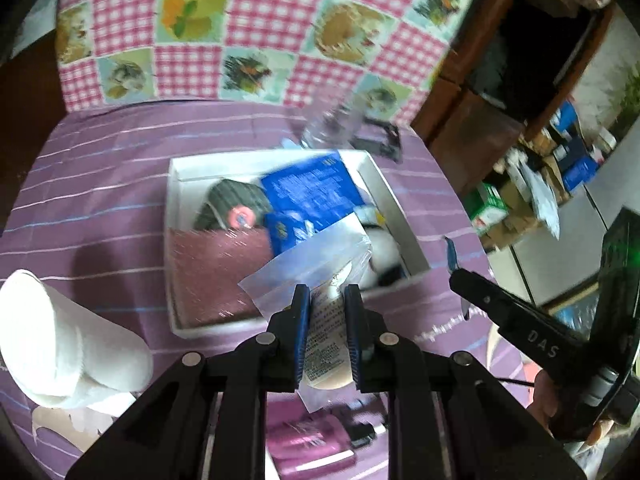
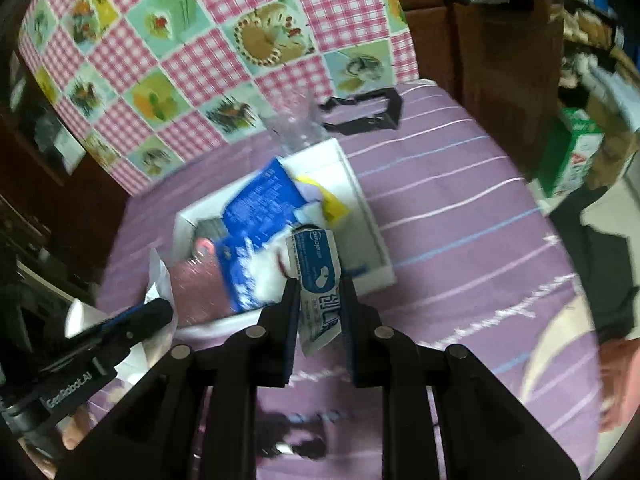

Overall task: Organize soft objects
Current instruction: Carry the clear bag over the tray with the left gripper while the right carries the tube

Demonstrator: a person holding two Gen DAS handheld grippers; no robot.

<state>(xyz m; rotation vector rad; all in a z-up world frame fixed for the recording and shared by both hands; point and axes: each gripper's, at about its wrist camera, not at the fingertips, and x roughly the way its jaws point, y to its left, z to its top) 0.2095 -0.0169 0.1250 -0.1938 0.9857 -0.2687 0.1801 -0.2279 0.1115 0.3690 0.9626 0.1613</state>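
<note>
Between the fingers of the left gripper (image 1: pixel 327 300) a clear plastic pouch (image 1: pixel 304 276) with a printed label is clamped, hanging over the near edge of the white box (image 1: pixel 176 184). The right gripper (image 2: pixel 320 292) is clamped on a small blue-and-white sachet (image 2: pixel 318 264), poised above the same box at its 5 o'clock corner. Inside the box lie a blue packet (image 1: pixel 308 188), a maroon cloth (image 1: pixel 216 276) and a dark striped item (image 1: pixel 232 200).

Both packets are slippery and held by an edge; either could slide out or snag the box wall, and the two grippers crowd one corner.

At 9 o'clock sits a white towel roll (image 1: pixel 60 344). Everything rests on a purple striped cover (image 1: pixel 92 208), probably a bed; a pink gingham patchwork cloth (image 1: pixel 256 32) lies at 12 o'clock, and cluttered shelves (image 1: pixel 560 168) at 3.
</note>
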